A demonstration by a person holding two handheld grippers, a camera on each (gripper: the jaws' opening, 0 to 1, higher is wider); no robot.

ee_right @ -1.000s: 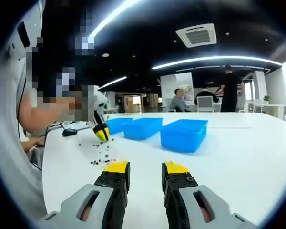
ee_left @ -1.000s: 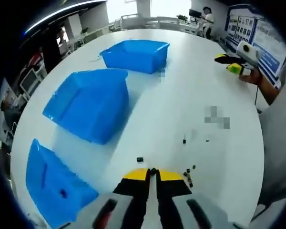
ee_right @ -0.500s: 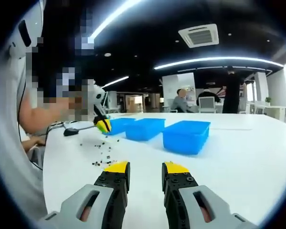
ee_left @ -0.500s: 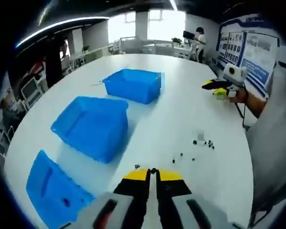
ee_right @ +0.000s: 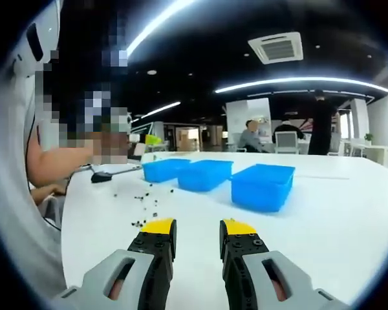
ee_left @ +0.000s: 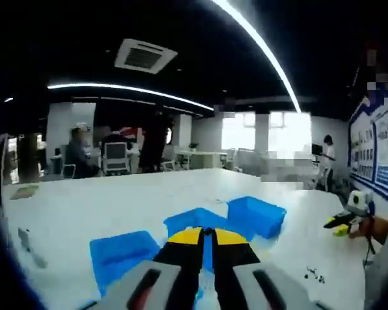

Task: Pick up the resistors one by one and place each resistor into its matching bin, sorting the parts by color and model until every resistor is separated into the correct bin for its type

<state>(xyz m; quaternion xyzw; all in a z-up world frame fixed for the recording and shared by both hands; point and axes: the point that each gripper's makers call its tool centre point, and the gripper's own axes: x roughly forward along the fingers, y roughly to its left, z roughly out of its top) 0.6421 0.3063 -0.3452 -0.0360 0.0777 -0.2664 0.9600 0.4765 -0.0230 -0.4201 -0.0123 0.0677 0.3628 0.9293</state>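
Note:
My left gripper (ee_left: 207, 233) is shut, jaws pressed together, and I see nothing between the tips. It is held above the white table (ee_left: 77, 213) and points level across three blue bins: left (ee_left: 121, 254), middle (ee_left: 193, 219), right (ee_left: 258, 216). A few small dark resistors (ee_left: 313, 276) lie at the lower right. My right gripper (ee_right: 198, 227) is open and empty, low over the table. Ahead of it stand the same bins, far (ee_right: 163, 169), middle (ee_right: 204, 174) and near (ee_right: 262, 186). Scattered resistors (ee_right: 142, 201) lie to its left.
The right gripper (ee_left: 344, 219), held by a hand, shows at the right edge of the left gripper view. A person's arm (ee_right: 58, 161) reaches over the table's left side, with a dark object (ee_right: 101, 176) beyond the resistors. People sit at desks far behind.
The left gripper has risen from the resistor pile and tilted up from looking down at the table to looking level across the room. The right gripper has hardly moved.

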